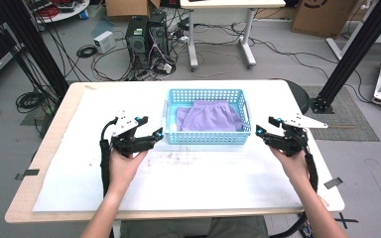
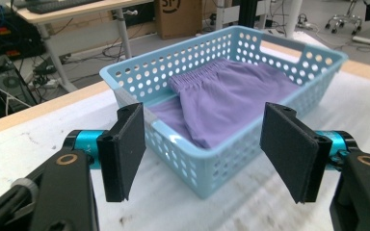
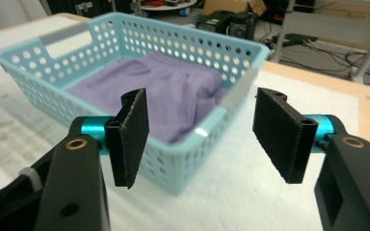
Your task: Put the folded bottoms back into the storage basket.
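Shorts [image 1: 209,117] (purple) fill basket [image 1: 208,137]; each hand-held gripper spread, flanking, apparently untouching.

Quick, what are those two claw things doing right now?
Left gripper: open, holding nothing.
Right gripper: open, holding nothing.

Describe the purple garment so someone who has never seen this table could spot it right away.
Start at the white-covered table and find the light blue perforated basket toward its far middle, between the left gripper and the right gripper, both open and holding nothing. The purple garment lies crumpled inside the basket. It is the one soft lilac thing there, with a gathered elastic waistband.
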`<state>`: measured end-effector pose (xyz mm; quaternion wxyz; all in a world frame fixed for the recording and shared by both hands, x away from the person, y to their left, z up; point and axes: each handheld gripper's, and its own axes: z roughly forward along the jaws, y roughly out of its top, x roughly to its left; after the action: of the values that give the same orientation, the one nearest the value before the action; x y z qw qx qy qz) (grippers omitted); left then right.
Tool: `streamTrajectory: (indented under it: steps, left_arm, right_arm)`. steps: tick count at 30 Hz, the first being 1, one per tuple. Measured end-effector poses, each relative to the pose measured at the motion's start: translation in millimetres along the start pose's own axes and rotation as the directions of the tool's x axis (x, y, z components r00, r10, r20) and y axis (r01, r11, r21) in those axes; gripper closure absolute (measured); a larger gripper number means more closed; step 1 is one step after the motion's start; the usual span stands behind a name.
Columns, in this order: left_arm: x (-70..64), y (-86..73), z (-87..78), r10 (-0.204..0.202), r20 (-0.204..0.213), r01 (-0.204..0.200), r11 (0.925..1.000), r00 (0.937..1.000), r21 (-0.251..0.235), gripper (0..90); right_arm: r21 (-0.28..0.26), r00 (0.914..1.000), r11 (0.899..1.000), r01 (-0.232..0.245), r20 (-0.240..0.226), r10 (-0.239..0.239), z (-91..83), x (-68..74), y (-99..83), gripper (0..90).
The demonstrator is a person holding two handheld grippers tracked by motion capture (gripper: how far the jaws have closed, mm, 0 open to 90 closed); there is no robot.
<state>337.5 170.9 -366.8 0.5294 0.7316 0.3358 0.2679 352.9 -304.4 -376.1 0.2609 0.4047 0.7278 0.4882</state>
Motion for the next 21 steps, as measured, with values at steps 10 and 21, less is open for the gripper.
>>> streamTrajectory:
  steps: [10,21]
  left_arm:
    - [-3.9,-27.4,-24.7,0.005,0.021,-0.004,0.9996,0.9998,-0.028,29.8]
    - [8.6,-50.3,-31.9,0.009,-0.024,-0.009,0.9999,0.9997,-0.009,29.8]
  right_arm:
    - [0.021,0.9996,1.0,0.003,0.027,-0.004,-9.4,3.8,-31.1,36.4]
    - [0.044,0.999,0.999,0.012,0.042,-0.014,-7.2,11.1,-51.3,33.5]
